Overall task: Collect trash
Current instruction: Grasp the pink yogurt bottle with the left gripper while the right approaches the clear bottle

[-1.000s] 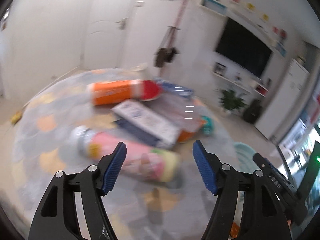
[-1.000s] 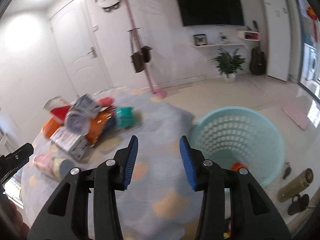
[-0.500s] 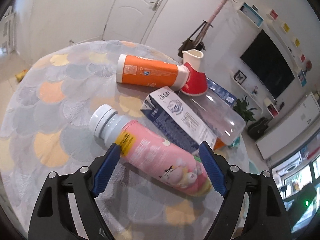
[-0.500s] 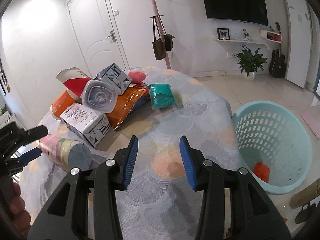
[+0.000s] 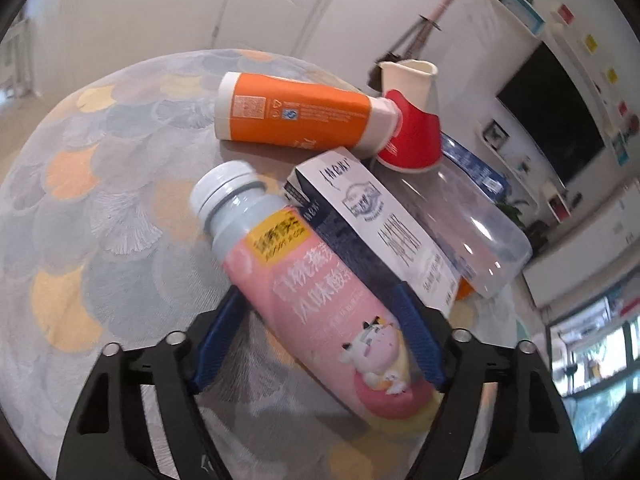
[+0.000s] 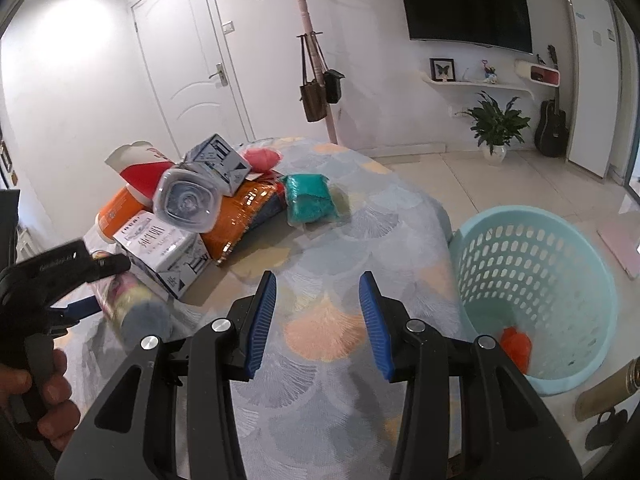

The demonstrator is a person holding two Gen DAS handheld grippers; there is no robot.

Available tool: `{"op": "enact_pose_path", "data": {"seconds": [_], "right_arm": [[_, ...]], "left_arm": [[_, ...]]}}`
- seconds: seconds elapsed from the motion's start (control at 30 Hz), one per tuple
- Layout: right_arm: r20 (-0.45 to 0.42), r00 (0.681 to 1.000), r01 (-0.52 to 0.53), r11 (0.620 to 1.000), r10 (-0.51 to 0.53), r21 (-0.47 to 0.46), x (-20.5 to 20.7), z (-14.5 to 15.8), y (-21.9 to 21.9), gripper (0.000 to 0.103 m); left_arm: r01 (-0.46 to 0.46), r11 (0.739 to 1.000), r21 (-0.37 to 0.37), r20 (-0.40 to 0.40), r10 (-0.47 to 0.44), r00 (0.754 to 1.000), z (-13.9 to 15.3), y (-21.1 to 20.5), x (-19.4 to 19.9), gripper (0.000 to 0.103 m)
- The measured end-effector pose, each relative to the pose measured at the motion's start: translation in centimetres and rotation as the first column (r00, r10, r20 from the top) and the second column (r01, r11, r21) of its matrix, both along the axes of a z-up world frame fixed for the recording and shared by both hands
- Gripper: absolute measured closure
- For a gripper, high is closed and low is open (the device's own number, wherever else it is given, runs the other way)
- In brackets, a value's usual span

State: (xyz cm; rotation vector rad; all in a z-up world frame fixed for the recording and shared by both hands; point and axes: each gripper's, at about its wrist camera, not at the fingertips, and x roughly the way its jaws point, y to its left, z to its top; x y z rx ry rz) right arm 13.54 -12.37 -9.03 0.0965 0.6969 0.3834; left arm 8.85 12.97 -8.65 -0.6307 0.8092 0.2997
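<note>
A pink yogurt bottle (image 5: 320,300) with a grey cap lies on the round patterned table (image 5: 80,184). My left gripper (image 5: 320,332) is open, its blue pads on either side of the bottle's body. Behind it lie a blue-white milk carton (image 5: 384,232), an orange bottle (image 5: 292,112), a red-white paper cup (image 5: 412,120) and a clear plastic bottle (image 5: 472,232). In the right wrist view my right gripper (image 6: 318,320) is open and empty above the table edge. The light blue basket (image 6: 536,292) stands on the floor to its right with an orange item (image 6: 516,344) inside.
A teal packet (image 6: 310,198) and an orange wrapper (image 6: 240,216) lie on the table (image 6: 360,240). A coat stand with bags (image 6: 316,92), a door (image 6: 188,64), a plant (image 6: 494,124) and a guitar (image 6: 554,128) are beyond. A metal flask (image 6: 608,392) lies by the basket.
My left gripper has moved forward so the pink bottle now lies between its open fingers. The right gripper has barely moved.
</note>
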Motion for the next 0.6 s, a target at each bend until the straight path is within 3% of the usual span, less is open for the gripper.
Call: {"op": "enact_pose_path", "data": {"seconds": [0.17, 0.33, 0.37, 0.43, 0.6], "right_arm": [[0.019, 0.999, -0.051, 0.998, 0.051, 0.026, 0.5, 1.4, 1.3, 0.063], [0.022, 0.993, -0.12, 0.992, 0.119, 0.04, 1.8, 2.8, 4.3, 0.063], [0.024, 0.991, -0.134, 0.99, 0.133, 0.04, 2.0, 3.0, 4.9, 0.061], [0.022, 0.985, -0.17, 0.984, 0.17, 0.046, 2.9, 3.6, 6.6, 0.04], [-0.028, 0.979, -0.199, 0.978, 0.201, 0.063, 5.7, 3.8, 9.1, 0.034]], "left_arm": [[0.175, 0.983, 0.052, -0.034, -0.173, 0.984, 1.1, 0.7, -1.3, 0.052], [0.31, 0.935, 0.171, -0.114, -0.293, 0.949, 1.7, 0.3, -2.1, 0.053], [0.319, 0.93, 0.184, -0.121, -0.3, 0.946, 1.8, 0.3, -2.4, 0.053], [0.329, 0.919, 0.217, -0.135, -0.305, 0.943, 1.8, 0.4, -2.6, 0.052], [0.33, 0.912, 0.244, -0.166, -0.296, 0.941, 0.5, -0.6, -2.9, 0.046]]}}
